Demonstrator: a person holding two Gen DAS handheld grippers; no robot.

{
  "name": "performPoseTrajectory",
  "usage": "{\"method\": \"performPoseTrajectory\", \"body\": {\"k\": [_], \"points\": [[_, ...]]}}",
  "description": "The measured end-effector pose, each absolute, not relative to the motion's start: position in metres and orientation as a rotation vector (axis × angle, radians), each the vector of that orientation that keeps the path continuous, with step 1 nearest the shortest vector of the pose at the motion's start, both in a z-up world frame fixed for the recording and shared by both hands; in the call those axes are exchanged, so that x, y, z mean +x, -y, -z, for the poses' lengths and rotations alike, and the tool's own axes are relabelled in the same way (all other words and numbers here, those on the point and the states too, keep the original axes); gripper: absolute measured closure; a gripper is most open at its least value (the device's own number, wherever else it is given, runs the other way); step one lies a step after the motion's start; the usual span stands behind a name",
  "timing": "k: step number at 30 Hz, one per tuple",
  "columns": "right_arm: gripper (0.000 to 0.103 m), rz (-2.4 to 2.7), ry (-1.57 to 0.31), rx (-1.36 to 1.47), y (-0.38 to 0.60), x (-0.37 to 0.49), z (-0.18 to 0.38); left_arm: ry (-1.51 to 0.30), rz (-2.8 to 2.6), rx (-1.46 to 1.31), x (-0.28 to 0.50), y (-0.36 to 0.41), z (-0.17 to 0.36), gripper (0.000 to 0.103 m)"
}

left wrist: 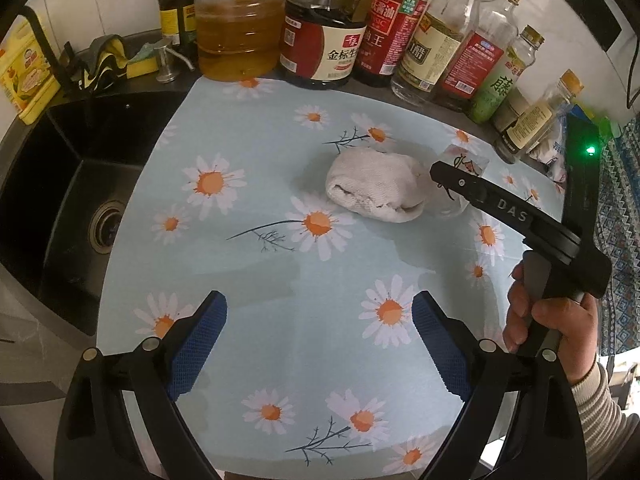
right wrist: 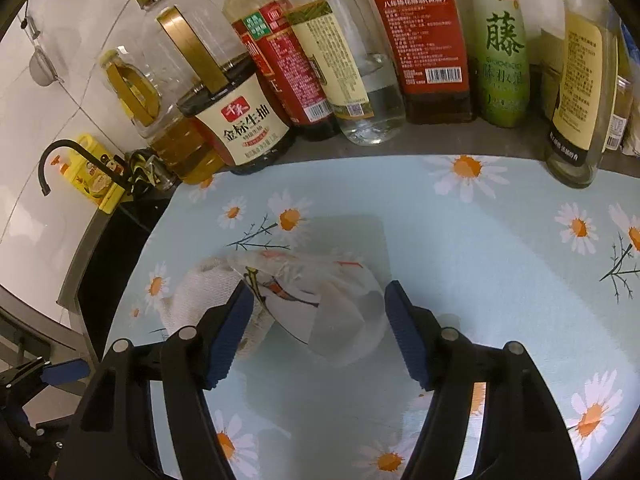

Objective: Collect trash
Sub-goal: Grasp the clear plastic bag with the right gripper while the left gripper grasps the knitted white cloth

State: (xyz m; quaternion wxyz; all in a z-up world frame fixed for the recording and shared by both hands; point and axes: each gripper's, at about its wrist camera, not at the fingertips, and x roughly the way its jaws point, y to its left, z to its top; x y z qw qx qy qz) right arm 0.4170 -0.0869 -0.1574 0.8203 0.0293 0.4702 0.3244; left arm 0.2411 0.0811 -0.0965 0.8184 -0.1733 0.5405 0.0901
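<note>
A crumpled white paper towel lies on the daisy-print mat. A clear plastic wrapper with a printed figure lies right beside it, partly hidden by my right gripper's body. In the right wrist view the wrapper sits between the open blue pads, with the towel behind the left pad. My right gripper is open around the wrapper. My left gripper is open and empty, well short of the towel.
A row of oil, soy sauce and vinegar bottles lines the back of the counter. A black sink with a drain lies to the left. A yellow carton and sponges stand behind the sink.
</note>
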Motion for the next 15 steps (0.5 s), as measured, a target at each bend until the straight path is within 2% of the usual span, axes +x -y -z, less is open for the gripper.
{"method": "performPoseTrajectory", "body": {"k": [11,13,15], "points": [[0.035,-0.696,-0.96,0.107,0.123,0.41,0.127,-1.15,-0.149,-0.321,0.278,-0.065,0.091,0.012],[0.035,-0.687,-0.943,0.108,0.134,0.406,0.12,-1.139,-0.138,-0.317,0.286,-0.062,0.088,0.007],[0.035,-0.683,-0.945,0.128,0.146,0.404,0.116,-1.133,-0.126,-0.312,0.296,-0.056,0.087,0.007]]}}
